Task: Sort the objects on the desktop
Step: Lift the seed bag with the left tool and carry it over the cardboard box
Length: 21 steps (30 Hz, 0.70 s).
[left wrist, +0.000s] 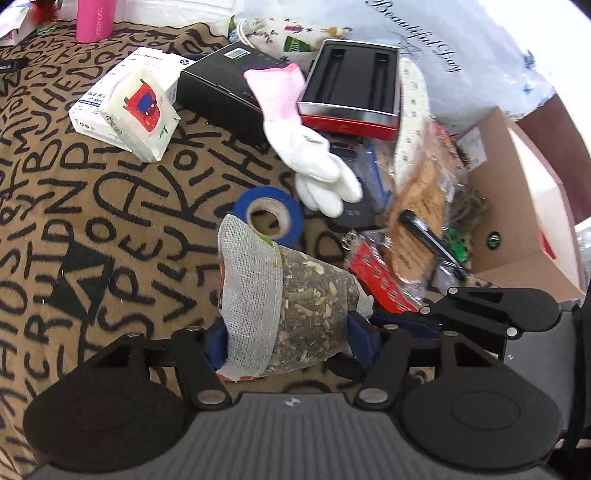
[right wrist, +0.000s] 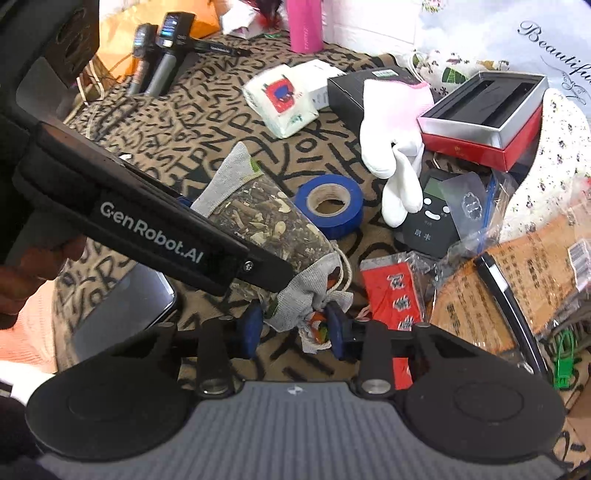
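Note:
A gauze herb sachet (left wrist: 291,302) filled with dried bits is held above the lettered brown cloth (left wrist: 110,221). My left gripper (left wrist: 288,343) is shut on its wide body. My right gripper (right wrist: 295,328) is shut on its tied, bunched end (right wrist: 314,302). In the right wrist view the left gripper's black body (right wrist: 147,221) crosses in front of the sachet (right wrist: 266,221). A blue tape roll (left wrist: 271,214) lies just beyond the sachet and also shows in the right wrist view (right wrist: 330,206).
A pink-cuffed white glove (left wrist: 306,147), a tissue pack (left wrist: 142,110), a black box (left wrist: 221,85), an open red tin (left wrist: 351,88), a calculator (right wrist: 432,221), red packets (right wrist: 391,295), a cardboard box (left wrist: 517,206) and a pink bottle (left wrist: 92,18) crowd the cloth.

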Tool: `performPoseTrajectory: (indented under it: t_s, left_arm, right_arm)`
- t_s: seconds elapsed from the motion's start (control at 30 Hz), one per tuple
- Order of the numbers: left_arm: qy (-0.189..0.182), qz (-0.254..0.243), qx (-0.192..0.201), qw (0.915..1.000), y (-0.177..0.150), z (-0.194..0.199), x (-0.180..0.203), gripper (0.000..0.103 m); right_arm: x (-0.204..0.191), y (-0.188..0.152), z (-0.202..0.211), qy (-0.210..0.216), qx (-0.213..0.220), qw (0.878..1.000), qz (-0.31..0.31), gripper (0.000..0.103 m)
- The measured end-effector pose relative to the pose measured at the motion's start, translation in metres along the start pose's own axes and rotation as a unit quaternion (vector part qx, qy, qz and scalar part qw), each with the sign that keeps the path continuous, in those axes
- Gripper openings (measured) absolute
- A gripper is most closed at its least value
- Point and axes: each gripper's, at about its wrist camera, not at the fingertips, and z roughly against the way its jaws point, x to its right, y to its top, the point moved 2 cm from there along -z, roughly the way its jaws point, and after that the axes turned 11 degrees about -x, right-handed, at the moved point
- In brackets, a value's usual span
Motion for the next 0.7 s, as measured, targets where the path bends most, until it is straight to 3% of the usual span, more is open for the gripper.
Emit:
performPoseTrajectory:
  t_s: [0.17, 0.37, 0.7]
  left_arm:
    - [-0.015, -0.018, 0.015, 0.9996, -0.007, 0.011, 0.023, 0.066]
    - [-0.034, -0.077, 0.050, 0.9952, -0.005, 0.031, 0.071, 0.065]
    - [-0.074, -0.192, 0.095, 0.9740, 0.013, 0.046, 0.170, 0.064]
  right_arm:
    - [0.000, -0.019, 0.027, 0.007, 0.029, 0.999, -0.015, 0.035]
    - [0.011, -0.045, 0.074, -0.015, 0.086, 0.994, -0.058, 0.035]
    - [0.050, -0.090, 0.154, -0.090, 0.175, 0.971, -0.139, 0.035]
